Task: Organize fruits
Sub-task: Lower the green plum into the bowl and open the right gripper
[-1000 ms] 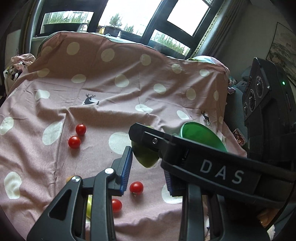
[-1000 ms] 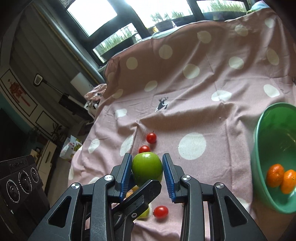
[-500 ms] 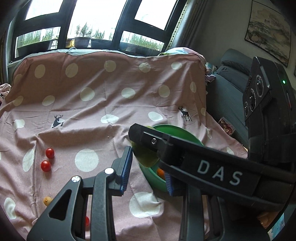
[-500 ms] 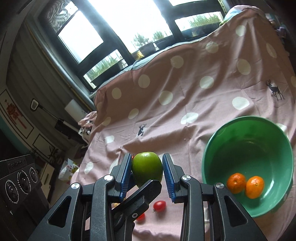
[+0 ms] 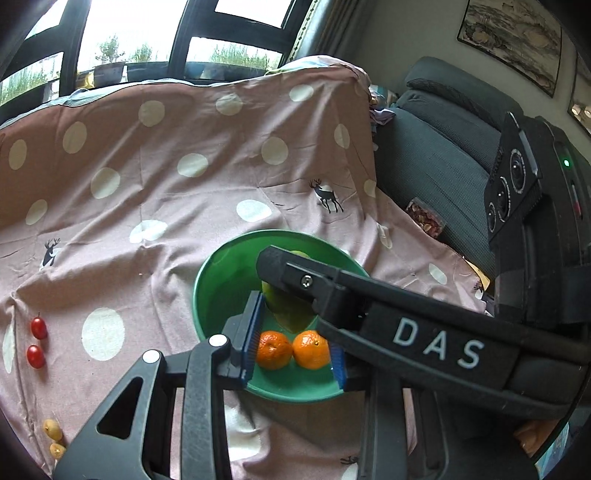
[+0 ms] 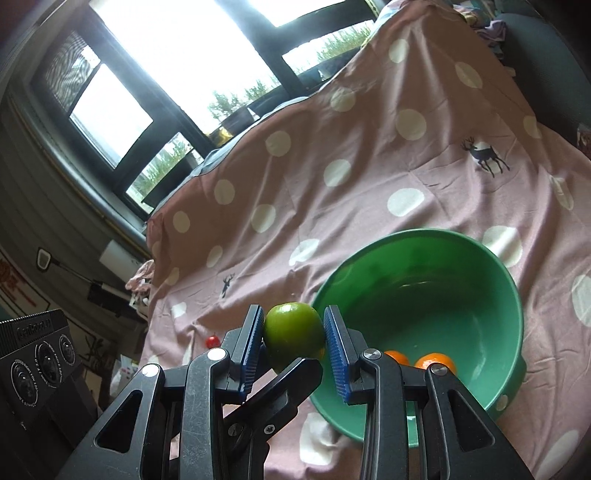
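Green apple [image 6: 293,331] above green bowl [image 6: 511,280] rim.

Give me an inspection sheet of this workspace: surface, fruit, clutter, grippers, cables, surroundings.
Surface: pink polka-dot cloth, wrinkled.
Job's things: green apple clamped in the right gripper beside the green bowl; two oranges in the bowl; two cherry tomatoes and small yellow fruits on the cloth.
Clutter: nothing seen.
Grippers: left gripper open above the bowl, empty.
Cables: nothing seen.
Surroundings: windows, dark sofa, framed picture.
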The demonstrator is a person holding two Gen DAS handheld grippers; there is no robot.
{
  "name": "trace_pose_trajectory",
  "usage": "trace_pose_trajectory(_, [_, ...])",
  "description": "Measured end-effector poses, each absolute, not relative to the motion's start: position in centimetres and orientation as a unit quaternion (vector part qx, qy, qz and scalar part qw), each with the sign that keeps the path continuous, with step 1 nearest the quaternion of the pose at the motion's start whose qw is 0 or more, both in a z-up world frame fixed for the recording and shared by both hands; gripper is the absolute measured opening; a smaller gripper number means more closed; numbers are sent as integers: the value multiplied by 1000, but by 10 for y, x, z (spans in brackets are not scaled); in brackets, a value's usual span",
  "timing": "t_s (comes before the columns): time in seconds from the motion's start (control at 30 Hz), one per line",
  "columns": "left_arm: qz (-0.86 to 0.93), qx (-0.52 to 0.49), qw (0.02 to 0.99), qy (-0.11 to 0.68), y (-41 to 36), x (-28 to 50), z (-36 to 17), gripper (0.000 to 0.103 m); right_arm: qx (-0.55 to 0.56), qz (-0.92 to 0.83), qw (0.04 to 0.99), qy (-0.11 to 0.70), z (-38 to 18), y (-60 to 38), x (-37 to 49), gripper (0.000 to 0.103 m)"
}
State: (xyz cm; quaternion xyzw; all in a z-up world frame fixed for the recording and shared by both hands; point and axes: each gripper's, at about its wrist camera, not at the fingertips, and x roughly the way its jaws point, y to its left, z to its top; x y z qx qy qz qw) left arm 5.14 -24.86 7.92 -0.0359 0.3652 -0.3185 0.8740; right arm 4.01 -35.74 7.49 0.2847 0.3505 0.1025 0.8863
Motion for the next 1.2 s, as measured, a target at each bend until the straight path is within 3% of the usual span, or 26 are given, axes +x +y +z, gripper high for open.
trace_pose_trajectory(1.2, [-362,-62,802,472,-304,89,11,32,302,-11,836,458,7,-408,65,37])
